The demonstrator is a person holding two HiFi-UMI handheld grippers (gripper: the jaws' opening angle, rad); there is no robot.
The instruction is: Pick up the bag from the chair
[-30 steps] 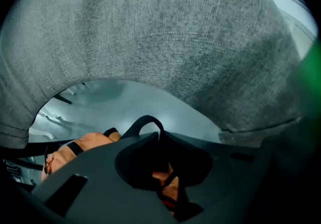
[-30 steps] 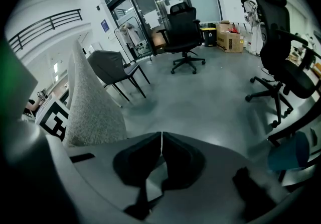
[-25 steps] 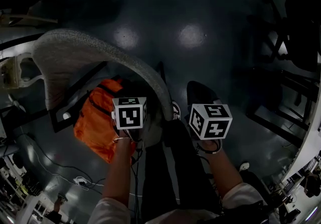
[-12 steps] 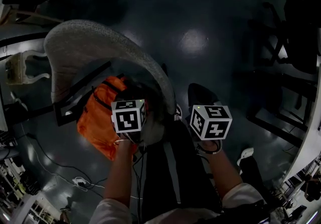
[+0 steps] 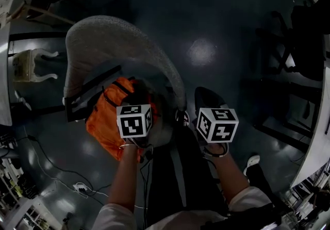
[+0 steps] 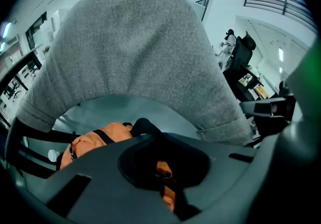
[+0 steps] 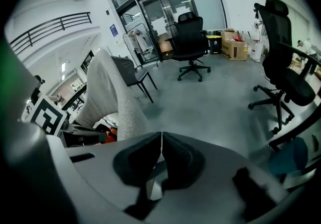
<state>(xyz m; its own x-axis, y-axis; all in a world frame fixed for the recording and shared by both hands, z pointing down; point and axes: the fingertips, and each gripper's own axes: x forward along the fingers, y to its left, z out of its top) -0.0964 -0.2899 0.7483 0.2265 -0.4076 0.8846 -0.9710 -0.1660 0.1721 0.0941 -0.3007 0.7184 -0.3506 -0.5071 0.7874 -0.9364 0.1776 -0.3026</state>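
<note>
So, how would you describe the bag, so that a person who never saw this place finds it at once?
Find the big grey fabric chair with the curved backrest. Just in front of that backrest is the bag, soft and crumpled, with black straps. It is the only bright orange thing here, and the left gripper is shut on it.

The left forearm (image 5: 122, 182) and the right forearm (image 5: 228, 178) reach forward side by side, and each one carries a gripper that points steeply down. The left gripper (image 6: 161, 170) has its jaws closed on a black strap of the bag (image 6: 100, 137). The right gripper (image 7: 161, 155) has its jaws pressed together, with nothing between them.
</note>
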